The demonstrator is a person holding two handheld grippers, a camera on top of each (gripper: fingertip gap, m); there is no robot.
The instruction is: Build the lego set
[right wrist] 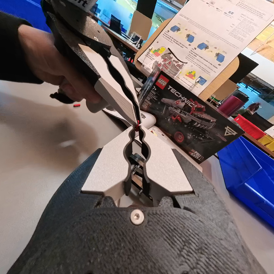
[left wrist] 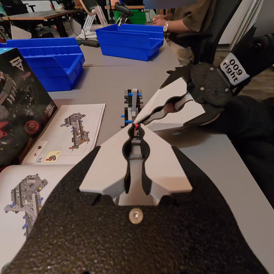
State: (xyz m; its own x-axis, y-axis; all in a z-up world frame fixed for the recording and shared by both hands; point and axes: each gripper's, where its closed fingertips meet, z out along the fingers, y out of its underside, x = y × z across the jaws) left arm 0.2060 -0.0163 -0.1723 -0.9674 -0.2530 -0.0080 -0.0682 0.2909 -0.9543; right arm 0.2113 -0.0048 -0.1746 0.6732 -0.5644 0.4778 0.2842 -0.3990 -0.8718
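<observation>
A small red Lego piece (left wrist: 136,126) sits pinched where both grippers' tips meet, above the grey table (left wrist: 207,163). My left gripper (left wrist: 135,127) is shut on it. My right gripper (left wrist: 136,122) comes in from the right, shut, its tips on the same piece. In the right wrist view the red piece (right wrist: 137,126) lies between my right gripper (right wrist: 137,130) and the left gripper (right wrist: 138,120), which comes down from the upper left. The partly built black and grey chassis (left wrist: 132,103) with blue pins lies on the table just beyond the tips.
The open instruction booklet (left wrist: 74,133) lies left of the chassis, beside the set's box (left wrist: 22,103). Two blue bins (left wrist: 51,63) (left wrist: 130,41) stand behind. A loose red pin (right wrist: 77,105) lies on the table. A person (left wrist: 177,25) sits at the far side. My left and right fingertips are right by each other.
</observation>
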